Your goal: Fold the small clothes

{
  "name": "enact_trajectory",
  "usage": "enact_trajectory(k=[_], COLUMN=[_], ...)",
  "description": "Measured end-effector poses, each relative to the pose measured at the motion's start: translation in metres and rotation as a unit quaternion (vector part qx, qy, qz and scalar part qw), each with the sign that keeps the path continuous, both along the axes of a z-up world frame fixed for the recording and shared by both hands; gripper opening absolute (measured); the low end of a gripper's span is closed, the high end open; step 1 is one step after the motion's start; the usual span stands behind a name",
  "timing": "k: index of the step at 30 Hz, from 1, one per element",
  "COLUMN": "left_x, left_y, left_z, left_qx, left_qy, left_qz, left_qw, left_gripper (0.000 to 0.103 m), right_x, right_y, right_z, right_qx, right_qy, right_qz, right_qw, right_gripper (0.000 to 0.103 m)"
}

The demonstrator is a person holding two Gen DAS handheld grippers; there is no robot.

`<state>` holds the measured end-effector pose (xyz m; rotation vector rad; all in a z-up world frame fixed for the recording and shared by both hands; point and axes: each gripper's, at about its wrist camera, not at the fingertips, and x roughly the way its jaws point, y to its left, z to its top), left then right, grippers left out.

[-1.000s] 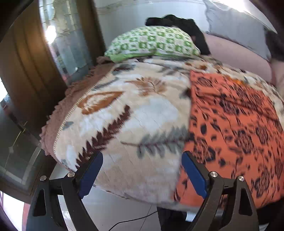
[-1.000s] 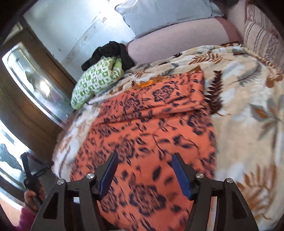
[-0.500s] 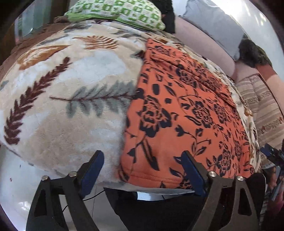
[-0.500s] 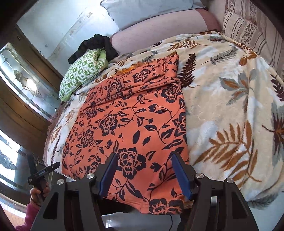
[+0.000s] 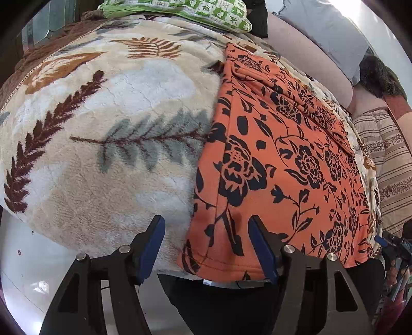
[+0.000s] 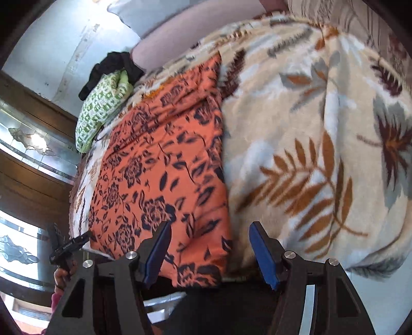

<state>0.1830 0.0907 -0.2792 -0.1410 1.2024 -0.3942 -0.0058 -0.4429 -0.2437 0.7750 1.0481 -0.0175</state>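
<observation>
While one orange floral garment (image 5: 283,159) lay flat on the blanket (image 5: 103,128), two grippers hovered. The left gripper (image 5: 206,244) and right gripper (image 6: 208,247) were both released, grasping nothing.

The garment (image 5: 288,165) is orange, printed with black roses, leaves and vines. Under it the blanket (image 5: 108,134) is cream with white patches and fern leaves in dark brown, rust and grey-green. At the top of the frame the pillow (image 5: 206,13) carries green and white squares. Each claw, left (image 5: 206,247) and right (image 6: 208,250), is black with blue pads (image 5: 152,247).
</observation>
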Motion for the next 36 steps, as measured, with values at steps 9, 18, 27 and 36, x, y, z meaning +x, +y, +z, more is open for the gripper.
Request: enact_trajectory(k=[9,18,27,36], left_x=[0.002,0.003,0.028,0.146], left_y=[-0.026,-0.018,-0.002,-0.035], left_z=[-0.006,-0.001,0.055,0.125], left_qx=[0.015,-0.029,-0.109,-0.129], left_qy=[0.006,0.014,-0.007,-0.058], left_qz=[-0.042,-0.053,-0.059,-0.045], left_qw=[0.999,0.9981,0.9923,0.989], left_gripper=[0.036,0.01,0.009,0.008], right_x=[0.015,0.036,0.062,0.164], right_y=[0.017,0.077,0.056,-0.019], right_z=[-0.037,-0.034,0.041,0.093], right_qx=[0.03,-0.049,0.042,0.068], right_qy=[0.024,0.066,-0.059,-0.148], right_qz=[0.009,0.114,0.093,-0.003], right_qw=[0.999,0.99,0.993,0.987], right_gripper=[0.067,0.019,0.013,0.012])
